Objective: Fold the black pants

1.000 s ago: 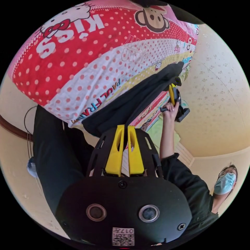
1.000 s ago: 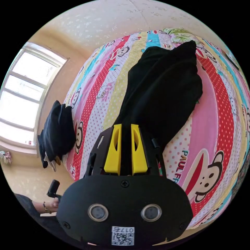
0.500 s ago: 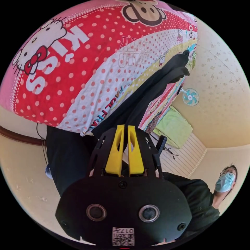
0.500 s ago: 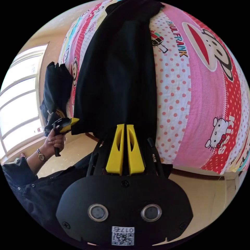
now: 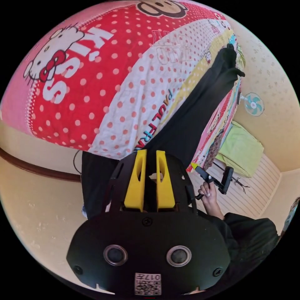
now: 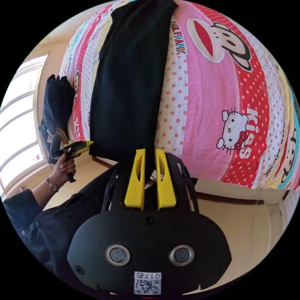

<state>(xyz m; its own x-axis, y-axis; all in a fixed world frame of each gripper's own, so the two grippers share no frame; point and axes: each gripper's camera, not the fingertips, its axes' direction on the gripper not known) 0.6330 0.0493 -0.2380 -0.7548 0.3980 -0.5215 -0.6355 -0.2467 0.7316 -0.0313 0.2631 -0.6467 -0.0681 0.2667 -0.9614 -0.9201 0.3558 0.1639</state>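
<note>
The black pants (image 5: 193,118) lie stretched in a long flat strip on the cartoon-print bed (image 5: 93,93), their near end at the bed's edge. In the left gripper view my left gripper (image 5: 151,153) is at that near end, jaws a little apart with black cloth between them. A hand holds my right gripper (image 5: 194,165) at the same end's other corner. In the right gripper view the pants (image 6: 131,78) run away from my right gripper (image 6: 150,152), whose jaws are also slightly parted around the hem. My left gripper (image 6: 88,143) touches the left corner.
A second dark garment pile (image 6: 57,100) sits on the bed (image 6: 218,93) near the window (image 6: 15,125). A fan (image 5: 253,104) and a green bundle (image 5: 242,147) stand beyond the bed. The person's dark sleeve (image 6: 28,212) and tan floor (image 6: 250,225) are below.
The right gripper has come from the pants' far end to the near bed edge, and the pants now lie flatter. Both pairs of jaws stand wider apart than half a second ago.
</note>
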